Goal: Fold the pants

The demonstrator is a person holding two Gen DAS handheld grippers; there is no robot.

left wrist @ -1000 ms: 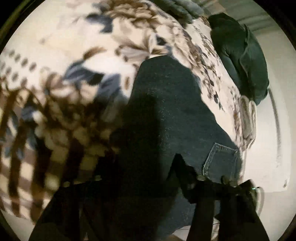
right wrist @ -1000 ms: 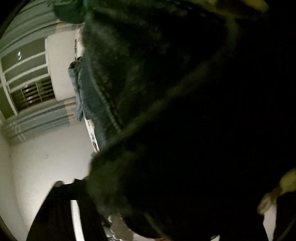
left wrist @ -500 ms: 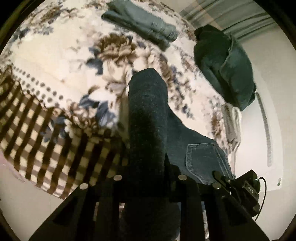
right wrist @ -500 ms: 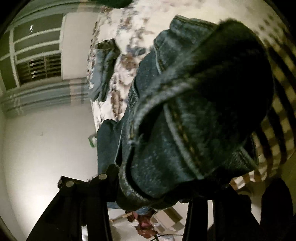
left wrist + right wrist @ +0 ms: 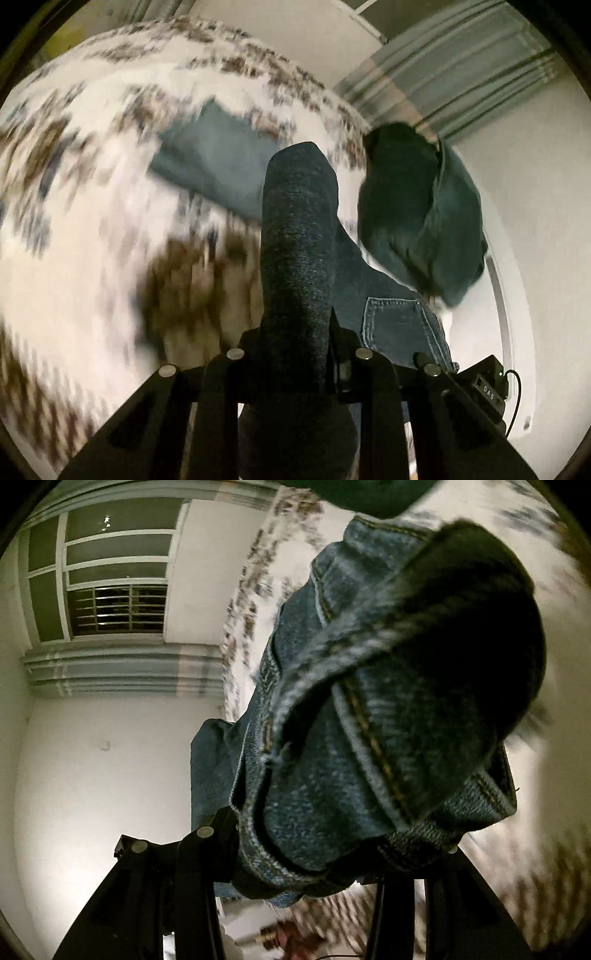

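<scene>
Left wrist view: the left gripper [image 5: 295, 354] is clenched on a fold of the jeans [image 5: 299, 236], lifted over the floral blanket [image 5: 92, 221] (blurred). Two more garments lie there: folded blue pants [image 5: 210, 166] and a dark heap [image 5: 417, 206].

Right wrist view: the right gripper [image 5: 306, 853] grasps the jeans' [image 5: 369, 720] bunched hem. One barred window [image 5: 110, 605] sits in a white wall [image 5: 92, 757].

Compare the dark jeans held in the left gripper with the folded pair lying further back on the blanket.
The dark jeans are lifted, bunched between the left gripper's fingers; the folded pair lies flat on the floral blanket. The held jeans are near-black navy; the folded pair is paler, greyer blue. Both are denim.
</scene>
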